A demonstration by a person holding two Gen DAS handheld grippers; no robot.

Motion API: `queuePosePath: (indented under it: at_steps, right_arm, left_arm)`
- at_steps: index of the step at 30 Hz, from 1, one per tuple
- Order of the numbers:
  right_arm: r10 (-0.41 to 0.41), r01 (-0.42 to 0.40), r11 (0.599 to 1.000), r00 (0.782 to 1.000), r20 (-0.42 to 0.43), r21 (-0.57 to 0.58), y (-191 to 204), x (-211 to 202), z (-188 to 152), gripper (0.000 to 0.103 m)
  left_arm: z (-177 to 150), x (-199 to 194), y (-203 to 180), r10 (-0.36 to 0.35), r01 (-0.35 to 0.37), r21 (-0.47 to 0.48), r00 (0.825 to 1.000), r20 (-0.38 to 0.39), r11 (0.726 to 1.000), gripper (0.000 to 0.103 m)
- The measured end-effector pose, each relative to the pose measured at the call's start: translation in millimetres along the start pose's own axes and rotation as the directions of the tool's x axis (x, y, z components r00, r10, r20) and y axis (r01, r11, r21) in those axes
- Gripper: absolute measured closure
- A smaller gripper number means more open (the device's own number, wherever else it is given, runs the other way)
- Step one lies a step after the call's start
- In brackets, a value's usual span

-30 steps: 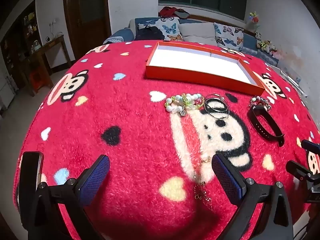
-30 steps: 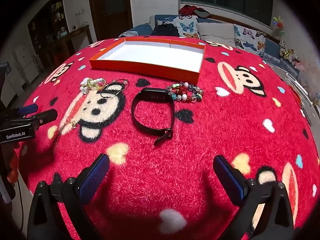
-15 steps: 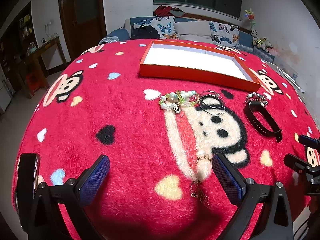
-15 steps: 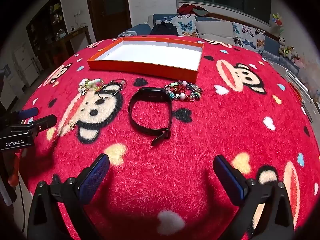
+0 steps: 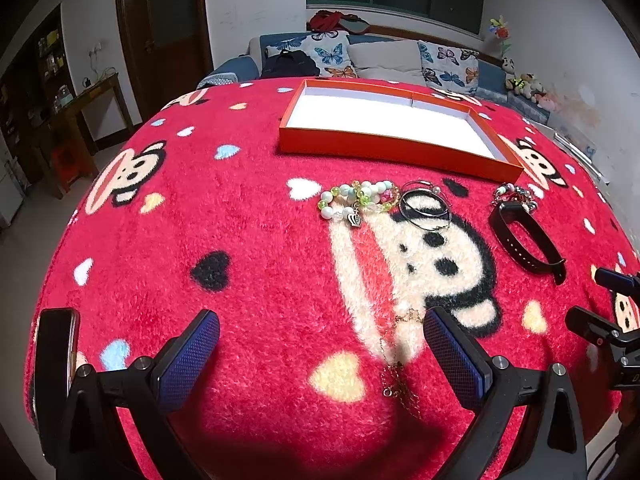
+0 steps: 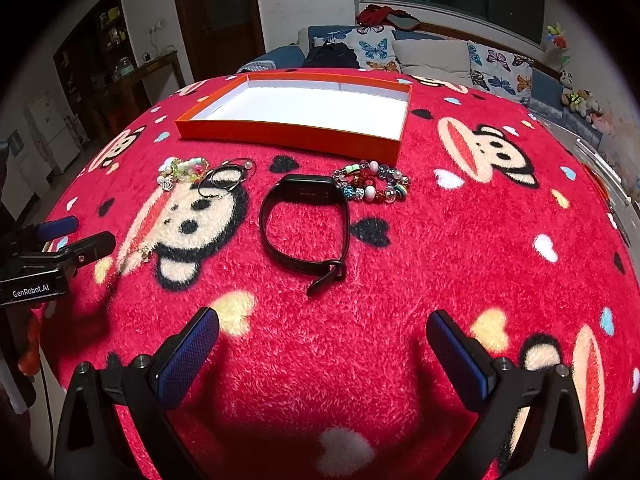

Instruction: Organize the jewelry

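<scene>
An empty orange tray (image 5: 384,145) with a white inside stands at the far side of the red monkey-print cloth; it also shows in the right wrist view (image 6: 288,136). In front of it lie a pale bead bracelet (image 5: 356,200), thin wire bangles (image 5: 426,208), a black wristband (image 6: 304,228) and a multicolour bead bracelet (image 6: 372,187). A thin gold chain (image 5: 394,360) lies just ahead of my left gripper (image 5: 320,346), which is open and empty. My right gripper (image 6: 322,344) is open and empty, short of the wristband.
A dark phone (image 5: 54,364) lies at the cloth's near left edge. A sofa with butterfly cushions (image 5: 384,60) stands behind the table, a wooden door (image 5: 160,24) and a side table (image 5: 76,108) to the left.
Both views have drawn back slightly from the table, so the jewelry sits a little farther off. Both grippers stay open. Nothing on the cloth has moved.
</scene>
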State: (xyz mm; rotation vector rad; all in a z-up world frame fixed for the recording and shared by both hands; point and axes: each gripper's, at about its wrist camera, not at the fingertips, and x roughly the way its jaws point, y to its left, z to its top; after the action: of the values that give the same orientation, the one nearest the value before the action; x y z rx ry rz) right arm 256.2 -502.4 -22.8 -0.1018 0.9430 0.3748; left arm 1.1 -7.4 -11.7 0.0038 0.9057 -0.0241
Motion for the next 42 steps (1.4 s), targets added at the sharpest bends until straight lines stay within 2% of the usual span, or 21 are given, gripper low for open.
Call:
queuePosePath:
  at_steps: [28, 42]
  right_arm:
    - [0.006, -0.006, 1.000, 1.000, -0.015, -0.011, -1.4, 8.6, 7.5, 0.000]
    - [0.024, -0.025, 0.999, 0.999, -0.026, -0.037, -0.2, 22.5, 26.8, 0.000]
  left_arm:
    - [7.9, 8.4, -0.8, 0.011, -0.011, 0.004, 1.000, -0.009, 1.000, 0.000]
    - [15.4, 18.8, 1.9, 0.012, -0.012, -0.002, 1.000, -0.028, 1.000, 0.000]
